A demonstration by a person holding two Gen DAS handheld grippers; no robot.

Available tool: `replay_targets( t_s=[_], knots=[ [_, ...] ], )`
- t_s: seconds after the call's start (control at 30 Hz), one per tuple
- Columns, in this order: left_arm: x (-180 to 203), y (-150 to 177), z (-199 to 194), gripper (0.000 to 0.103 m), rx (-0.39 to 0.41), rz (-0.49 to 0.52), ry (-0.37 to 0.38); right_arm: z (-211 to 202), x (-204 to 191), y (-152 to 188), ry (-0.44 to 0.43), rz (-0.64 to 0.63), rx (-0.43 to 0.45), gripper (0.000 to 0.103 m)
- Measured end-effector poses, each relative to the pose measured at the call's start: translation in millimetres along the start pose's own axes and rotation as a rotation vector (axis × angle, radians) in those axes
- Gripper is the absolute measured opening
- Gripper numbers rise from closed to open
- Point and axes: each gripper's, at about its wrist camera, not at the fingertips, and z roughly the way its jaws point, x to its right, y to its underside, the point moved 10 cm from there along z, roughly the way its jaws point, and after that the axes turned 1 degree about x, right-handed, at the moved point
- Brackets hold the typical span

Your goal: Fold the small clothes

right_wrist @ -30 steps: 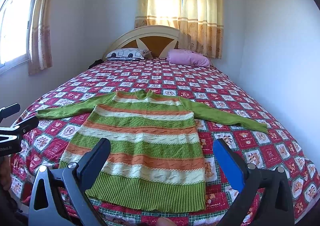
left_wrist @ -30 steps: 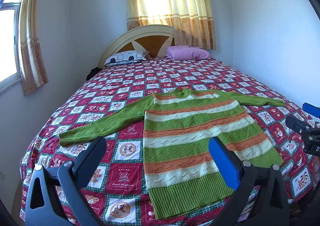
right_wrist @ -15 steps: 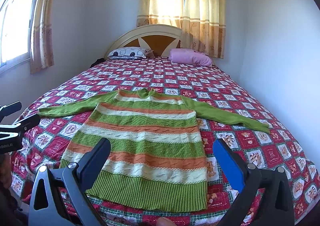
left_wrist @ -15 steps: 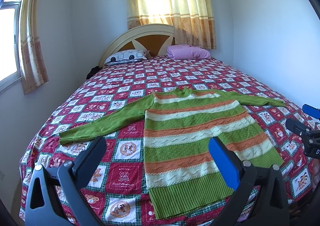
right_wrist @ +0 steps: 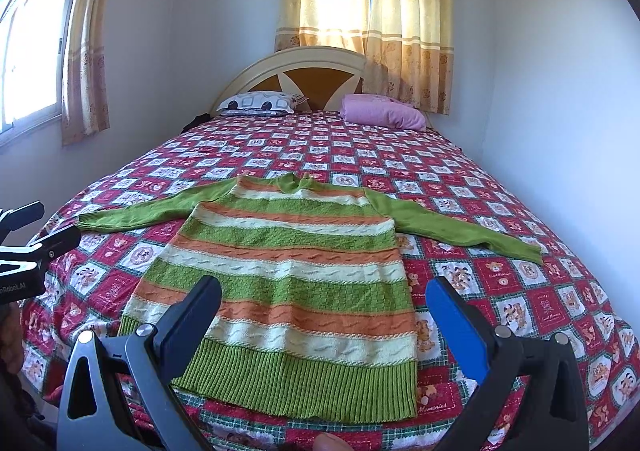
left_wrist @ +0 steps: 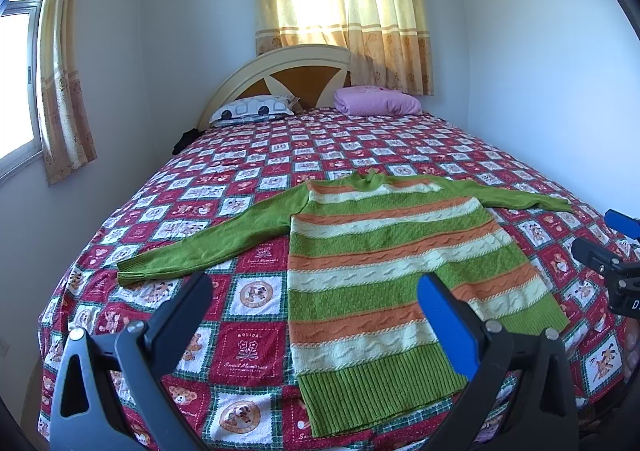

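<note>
A small knitted sweater (left_wrist: pixel 384 271) with green, orange and cream stripes lies flat on the bed, hem toward me, both green sleeves spread out sideways. It also shows in the right wrist view (right_wrist: pixel 288 279). My left gripper (left_wrist: pixel 314 291) is open and empty, held above the sweater's left hem side. My right gripper (right_wrist: pixel 324 297) is open and empty, held above the hem near the foot of the bed. Each gripper shows at the edge of the other's view.
The bed (left_wrist: pixel 248 355) has a red patchwork cover (right_wrist: pixel 520 283). A patterned pillow (left_wrist: pixel 252 111) and a pink pillow (left_wrist: pixel 376 101) lie by the headboard (right_wrist: pixel 304 79). A wall is close on the right; windows with curtains are on the left and behind.
Both grippers have drifted very slightly; the sweater lies as before. Jaws stay open.
</note>
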Motion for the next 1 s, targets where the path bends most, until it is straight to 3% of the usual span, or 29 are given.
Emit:
replay_targets(
  t_s=[0.5, 1.0],
  knots=[
    [-9.4, 1.8, 37.6, 0.103, -0.047, -0.012, -0.006, 33.7, 9.0, 11.0, -0.028, 0.004, -0.05, 0.102],
    [-11.6, 0.8, 128.8, 0.103, -0.154, -0.003, -0.02, 118.6, 88.3, 24.2, 0.043, 0.135, -0.179, 0.102]
  ],
)
